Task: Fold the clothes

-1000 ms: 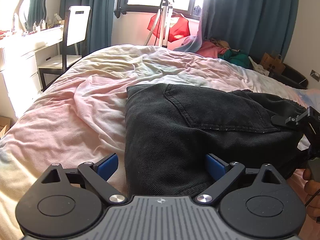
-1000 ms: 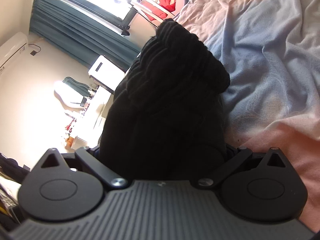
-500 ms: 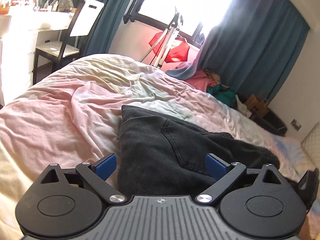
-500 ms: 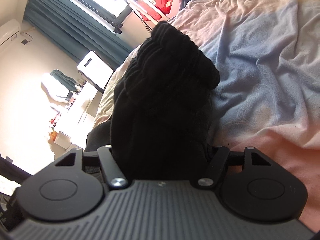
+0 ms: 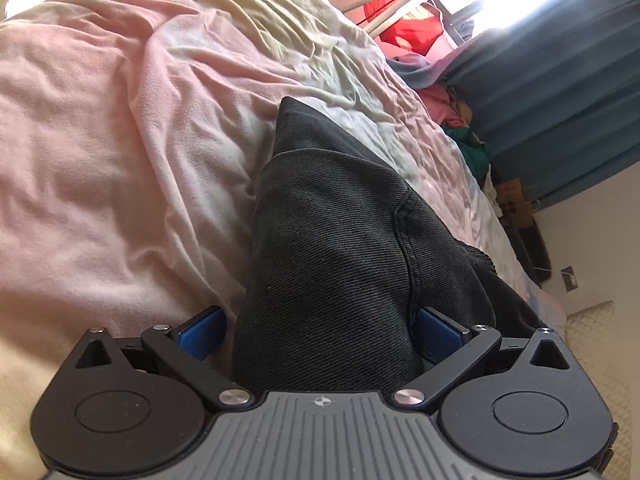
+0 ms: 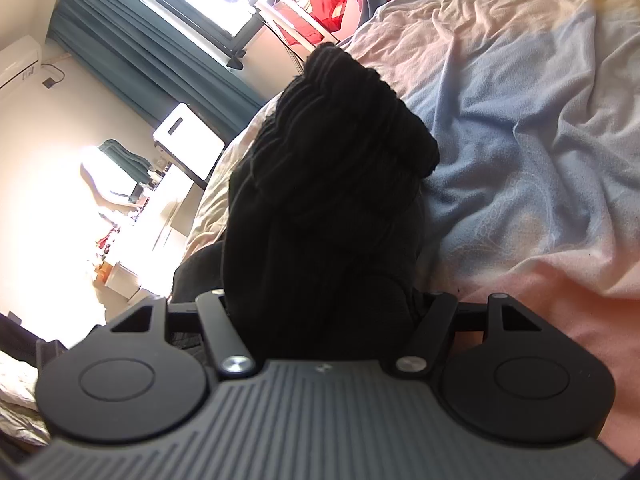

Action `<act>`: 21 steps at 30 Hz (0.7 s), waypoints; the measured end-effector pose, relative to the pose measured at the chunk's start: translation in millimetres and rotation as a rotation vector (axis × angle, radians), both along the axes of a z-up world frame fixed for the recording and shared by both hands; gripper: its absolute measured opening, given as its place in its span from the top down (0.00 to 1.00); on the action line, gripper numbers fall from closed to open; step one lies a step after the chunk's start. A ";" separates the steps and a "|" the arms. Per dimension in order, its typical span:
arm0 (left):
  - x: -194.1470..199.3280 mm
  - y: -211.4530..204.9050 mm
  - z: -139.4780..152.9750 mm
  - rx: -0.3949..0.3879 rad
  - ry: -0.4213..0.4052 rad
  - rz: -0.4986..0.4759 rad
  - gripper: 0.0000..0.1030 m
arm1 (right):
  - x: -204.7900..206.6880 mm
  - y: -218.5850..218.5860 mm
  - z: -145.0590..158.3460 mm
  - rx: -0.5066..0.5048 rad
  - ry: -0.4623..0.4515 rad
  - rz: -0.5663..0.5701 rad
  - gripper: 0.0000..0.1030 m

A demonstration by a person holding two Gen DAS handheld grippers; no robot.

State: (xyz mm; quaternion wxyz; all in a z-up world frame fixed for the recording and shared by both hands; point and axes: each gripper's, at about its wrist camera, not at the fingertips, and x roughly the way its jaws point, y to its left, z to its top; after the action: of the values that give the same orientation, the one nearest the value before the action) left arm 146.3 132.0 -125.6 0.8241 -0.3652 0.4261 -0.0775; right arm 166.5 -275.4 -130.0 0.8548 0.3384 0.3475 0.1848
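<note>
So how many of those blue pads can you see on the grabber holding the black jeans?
2. One blue pad sits left of the black jeans, the other on their right, both on the left gripper. The right gripper's pads are hidden by cloth.

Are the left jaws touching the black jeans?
Touching. Left wrist view: the black jeans fill the left gripper; cloth presses against the right pad, with a gap beside the other.

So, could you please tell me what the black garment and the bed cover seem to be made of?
The black jeans look like matte washed denim: diagonal twill ribs and a thick stitched seam show. The bed cover seems soft, thin cotton-like fabric, matte and finely creased, dyed pink, cream and pale blue; its exact fibre is unclear.
</note>
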 end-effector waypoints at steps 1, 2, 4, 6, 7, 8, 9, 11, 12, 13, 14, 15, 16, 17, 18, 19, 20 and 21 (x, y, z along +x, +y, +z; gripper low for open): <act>1.3 0.5 -1.6 -0.006 0.001 -0.008 0.01 | 0.8 1.0 0.8 0.001 0.002 0.000 0.33; 2.3 0.9 -3.0 -0.012 0.000 -0.016 0.01 | 1.1 0.5 0.6 0.004 0.004 -0.001 0.33; 3.0 0.9 -3.2 -0.017 -0.020 -0.030 0.06 | 1.4 0.2 0.2 0.006 0.006 -0.003 0.33; 2.7 -0.5 -2.4 -0.026 -0.039 -0.036 0.19 | 1.4 0.5 0.7 0.004 0.006 -0.003 0.33; 2.4 -1.4 -1.8 -0.027 -0.047 -0.038 0.20 | 1.2 1.1 1.6 0.001 0.004 -0.003 0.33; 1.8 -2.9 -0.8 -0.019 -0.054 -0.039 0.24 | 0.9 1.6 2.5 -0.003 0.002 -0.003 0.33; 1.2 -4.2 0.5 -0.009 -0.062 -0.043 0.27 | 0.2 2.5 3.9 -0.009 -0.006 -0.003 0.33; -0.4 -5.7 2.2 0.001 -0.081 -0.048 0.33 | -1.9 4.4 7.7 -0.022 -0.032 -0.004 0.35; -1.2 -6.1 3.2 0.005 -0.092 -0.051 0.36 | -3.2 5.4 11.4 -0.027 -0.051 -0.003 0.37; -2.0 -6.4 4.3 0.008 -0.102 -0.054 0.38 | -4.4 6.4 15.1 -0.032 -0.069 -0.002 0.40; -2.8 -6.7 5.3 0.011 -0.111 -0.056 0.40 | -5.7 7.4 18.7 -0.038 -0.088 0.000 0.42; -3.8 -6.5 6.3 0.008 -0.120 -0.057 0.41 | -6.9 8.4 22.4 -0.043 -0.107 0.001 0.44; -5.3 -5.2 7.8 -0.003 -0.131 -0.056 0.42 | -8.3 9.4 26.1 -0.048 -0.126 0.002 0.47; -6.8 -4.0 9.4 -0.014 -0.141 -0.054 0.44 | -9.8 10.3 30.3 -0.049 -0.147 0.005 0.49; -8.2 -2.7 11.2 -0.026 -0.153 -0.052 0.47 | -10.9 10.4 34.4 -0.044 -0.164 0.005 0.50; -9.7 -1.7 14.5 -0.040 -0.168 -0.048 0.47 | -11.9 10.3 38.7 -0.039 -0.181 0.006 0.52; -11.1 -1.5 19.4 -0.051 -0.186 -0.045 0.49 | -11.8 9.3 43.7 -0.029 -0.197 0.009 0.53; -12.4 -1.7 24.7 -0.061 -0.204 -0.043 0.51 | -11.8 8.2 48.7 -0.018 -0.213 0.011 0.54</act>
State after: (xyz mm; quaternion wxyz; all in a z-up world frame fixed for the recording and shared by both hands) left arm 133.9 130.3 -100.9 0.8498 -0.3710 0.3453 -0.1448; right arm 154.7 -267.2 -81.2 0.8889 0.3071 0.2581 0.2211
